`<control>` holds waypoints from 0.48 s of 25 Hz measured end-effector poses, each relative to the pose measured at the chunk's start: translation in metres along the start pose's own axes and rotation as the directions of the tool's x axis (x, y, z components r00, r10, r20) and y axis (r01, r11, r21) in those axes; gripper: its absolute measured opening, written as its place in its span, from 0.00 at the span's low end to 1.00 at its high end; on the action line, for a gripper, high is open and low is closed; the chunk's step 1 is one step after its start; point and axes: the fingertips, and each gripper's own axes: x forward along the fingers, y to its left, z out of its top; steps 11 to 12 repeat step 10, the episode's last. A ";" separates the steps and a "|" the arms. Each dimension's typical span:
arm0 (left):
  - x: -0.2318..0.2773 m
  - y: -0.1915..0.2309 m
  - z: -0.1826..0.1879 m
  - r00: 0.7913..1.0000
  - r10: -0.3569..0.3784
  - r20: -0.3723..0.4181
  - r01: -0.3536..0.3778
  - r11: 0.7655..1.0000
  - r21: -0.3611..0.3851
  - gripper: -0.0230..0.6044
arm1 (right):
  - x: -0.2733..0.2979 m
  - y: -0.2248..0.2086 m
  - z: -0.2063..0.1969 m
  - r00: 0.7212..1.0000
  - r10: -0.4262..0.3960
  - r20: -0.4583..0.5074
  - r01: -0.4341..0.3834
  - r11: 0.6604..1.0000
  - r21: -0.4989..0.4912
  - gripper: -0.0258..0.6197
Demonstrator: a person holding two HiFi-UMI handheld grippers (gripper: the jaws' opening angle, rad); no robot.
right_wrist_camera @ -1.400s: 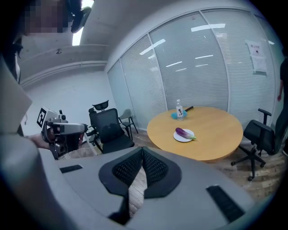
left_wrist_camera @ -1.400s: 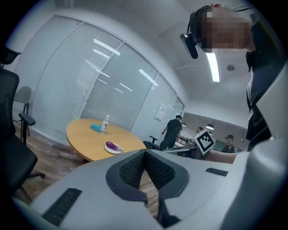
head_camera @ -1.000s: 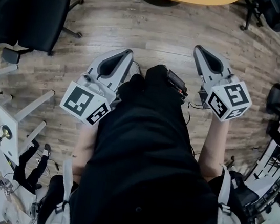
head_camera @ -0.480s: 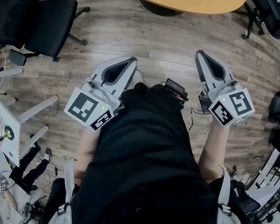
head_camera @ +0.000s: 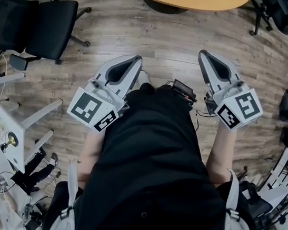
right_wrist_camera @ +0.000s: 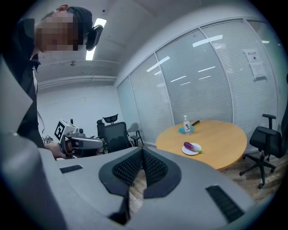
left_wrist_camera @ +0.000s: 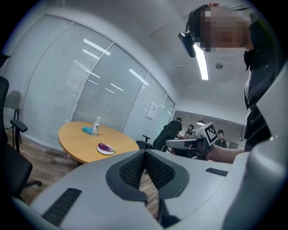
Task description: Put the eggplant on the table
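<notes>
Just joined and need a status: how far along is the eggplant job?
Done: nothing yet. The eggplant lies on a plate on the table.
In hand: nothing. The left claw and right claw are both shut and empty, across the floor from the table.
Left: approach, grasp the eggplant, set it on the tabletop.

One eggplant (right_wrist_camera: 192, 146), one plate (right_wrist_camera: 186, 152), one bottle (right_wrist_camera: 186, 125) and one round table (right_wrist_camera: 222, 144).

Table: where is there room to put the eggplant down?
The table is bare from the white plate holding the eggplant to the edge by the office chair. The near edge before the plate is free too. Crowded only at the back, by the bottle and blue thing.
</notes>
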 end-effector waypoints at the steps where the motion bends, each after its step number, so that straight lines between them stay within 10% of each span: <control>1: 0.001 0.000 -0.001 1.000 -0.005 -0.004 0.005 1.000 0.000 0.06 | 0.000 0.000 -0.001 1.000 -0.001 -0.003 0.001 1.000 0.000 0.07; 12: 0.001 0.014 0.000 1.000 0.013 -0.001 -0.013 1.000 -0.001 0.06 | -0.002 -0.006 -0.004 1.000 -0.023 -0.010 0.023 1.000 -0.006 0.07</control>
